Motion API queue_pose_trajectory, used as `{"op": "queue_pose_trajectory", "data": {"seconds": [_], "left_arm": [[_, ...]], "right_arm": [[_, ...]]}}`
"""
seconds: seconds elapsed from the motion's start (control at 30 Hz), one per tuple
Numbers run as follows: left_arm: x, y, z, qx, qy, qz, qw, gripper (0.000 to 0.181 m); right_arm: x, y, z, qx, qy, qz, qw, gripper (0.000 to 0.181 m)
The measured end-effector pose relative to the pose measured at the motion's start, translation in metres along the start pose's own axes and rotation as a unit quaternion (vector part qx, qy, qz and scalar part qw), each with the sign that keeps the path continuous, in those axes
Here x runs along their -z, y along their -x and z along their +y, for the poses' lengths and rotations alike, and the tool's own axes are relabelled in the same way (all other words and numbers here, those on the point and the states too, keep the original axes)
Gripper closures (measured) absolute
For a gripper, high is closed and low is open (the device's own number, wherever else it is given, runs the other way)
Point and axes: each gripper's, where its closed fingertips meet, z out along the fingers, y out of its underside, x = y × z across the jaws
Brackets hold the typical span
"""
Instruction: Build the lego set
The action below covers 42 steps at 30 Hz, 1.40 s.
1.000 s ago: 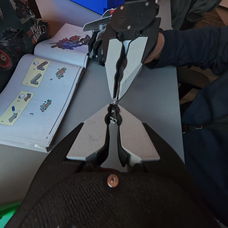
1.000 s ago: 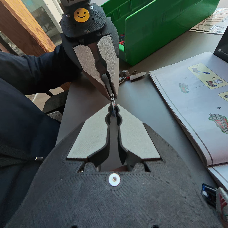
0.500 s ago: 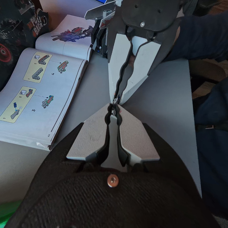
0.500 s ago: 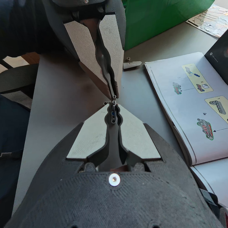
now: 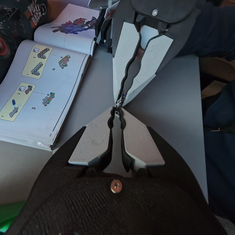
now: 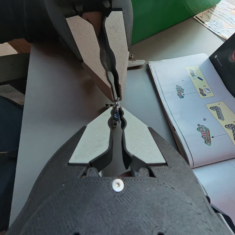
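Note:
My left gripper [image 5: 116, 109] is shut on a small light grey lego piece [image 5: 116, 113]. My right gripper [image 6: 116, 109] is shut on a grey lego piece with a blue pin [image 6: 116, 115] and red stripes. The two grippers meet tip to tip above the grey table [image 5: 165, 101]. The held pieces touch at a small grey connector [image 6: 117, 101]. In the left wrist view the right gripper [image 5: 120, 101] comes down from above. In the right wrist view the left gripper [image 6: 117, 99] comes down from above. How the pieces join is hidden by the fingers.
The open instruction booklet [image 5: 38, 89] lies beside the grippers and also shows in the right wrist view [image 6: 190, 108]. A part-built model [image 5: 103, 31] and the set's box [image 5: 12, 25] are behind it. A green bin [image 6: 165, 19], a grey part [image 6: 136, 62] and a grey beam [image 6: 109, 105] are on the table. Less than 4 cm separates the two grippers' tips.
The two grippers have come closer and each looms larger in the other's view. The held pieces stay pressed tip to tip. Both grippers stay shut.

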Motion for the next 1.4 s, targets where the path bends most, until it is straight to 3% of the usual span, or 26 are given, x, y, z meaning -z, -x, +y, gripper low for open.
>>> {"op": "queue_pose_trajectory", "data": {"seconds": [0.57, 0.83, 1.2, 1.4], "left_arm": [[0.0003, -0.0023, 0.0023, -0.006, 0.005, 0.006, 1.0, 0.179], [0.0001, -0.0023, 0.0021, -0.046, 0.01, -0.027, 0.999, 0.179], [0.002, -0.0035, 0.005, -0.03, 0.027, -0.006, 0.999, 0.171], [0.0005, -0.0002, 0.0073, -0.041, 0.038, -0.015, 0.998, 0.176]], "right_arm": [[-0.0025, 0.004, 0.0009, 0.002, -0.005, -0.015, 1.0, 0.177], [-0.0032, 0.0034, 0.0031, 0.065, 0.039, 0.006, 0.997, 0.178], [-0.0063, 0.0017, 0.0019, 0.105, 0.081, -0.008, 0.991, 0.177], [-0.0068, 0.0019, 0.002, 0.121, 0.098, -0.015, 0.988, 0.177]]}}
